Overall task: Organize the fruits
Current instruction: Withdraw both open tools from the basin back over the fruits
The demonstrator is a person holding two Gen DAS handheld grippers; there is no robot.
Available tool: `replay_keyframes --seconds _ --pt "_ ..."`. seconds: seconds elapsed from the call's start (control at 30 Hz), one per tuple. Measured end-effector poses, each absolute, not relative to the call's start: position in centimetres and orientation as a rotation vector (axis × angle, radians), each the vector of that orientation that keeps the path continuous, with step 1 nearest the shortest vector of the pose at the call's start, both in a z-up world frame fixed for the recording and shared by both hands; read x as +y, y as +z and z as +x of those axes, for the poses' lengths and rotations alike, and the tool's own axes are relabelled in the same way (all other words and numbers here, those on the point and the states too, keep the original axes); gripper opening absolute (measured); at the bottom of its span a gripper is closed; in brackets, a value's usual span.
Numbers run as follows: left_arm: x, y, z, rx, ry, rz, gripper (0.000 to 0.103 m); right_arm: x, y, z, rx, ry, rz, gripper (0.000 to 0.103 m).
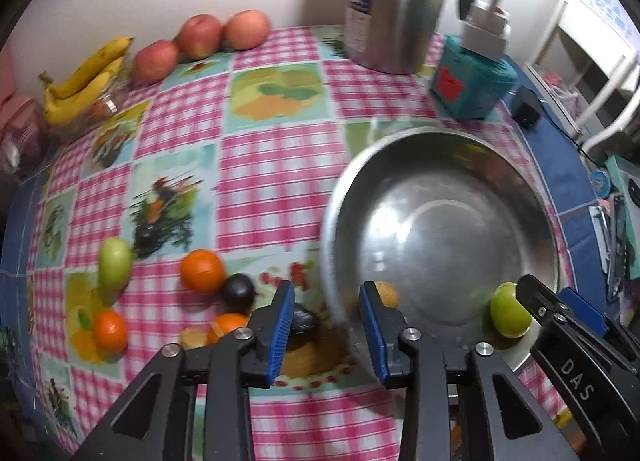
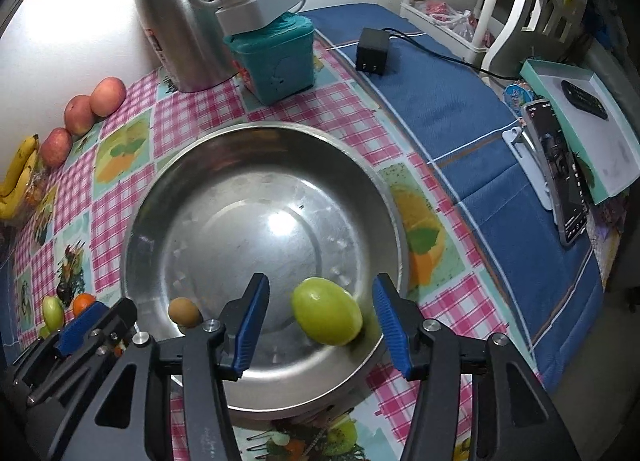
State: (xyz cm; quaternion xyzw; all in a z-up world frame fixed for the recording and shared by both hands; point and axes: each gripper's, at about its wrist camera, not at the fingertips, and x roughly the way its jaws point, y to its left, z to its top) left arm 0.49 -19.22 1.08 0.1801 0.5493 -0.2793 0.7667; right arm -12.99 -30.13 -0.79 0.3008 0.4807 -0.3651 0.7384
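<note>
A large steel bowl [image 1: 448, 221] [image 2: 264, 221] sits on the checked tablecloth. A green fruit [image 2: 326, 311] [image 1: 510, 315] lies inside its near rim, between my right gripper's [image 2: 320, 321] open fingers without touching them. A small brown fruit [image 2: 184, 312] [image 1: 386, 294] lies in the bowl too. My left gripper [image 1: 326, 325] is open and empty over the bowl's left rim. Left of it lie oranges [image 1: 202, 271], a dark plum [image 1: 239, 292] and a green fruit [image 1: 115, 267].
Bananas [image 1: 82, 79] and three apples [image 1: 200, 35] line the back wall. A steel thermos [image 1: 394, 1], a teal box [image 2: 276, 57], a black charger [image 2: 374, 50] and a phone on a stand [image 2: 560, 173] stand around the bowl.
</note>
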Motion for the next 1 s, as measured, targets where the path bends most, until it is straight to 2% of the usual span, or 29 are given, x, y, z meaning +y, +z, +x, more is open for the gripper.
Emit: replay_keyframes --seconds 0.53,1.0 --pt "-8.8 0.1 3.0 1.263 -0.391 0.283 0.047 -25.9 -0.7 -12.4 1.08 -0.685 0.639 0.055" --pt "-4.1 0.9 3.3 1.224 -0.361 0.236 0.058 -23.2 0.5 -13.0 1.073 -0.673 0.552 0.055"
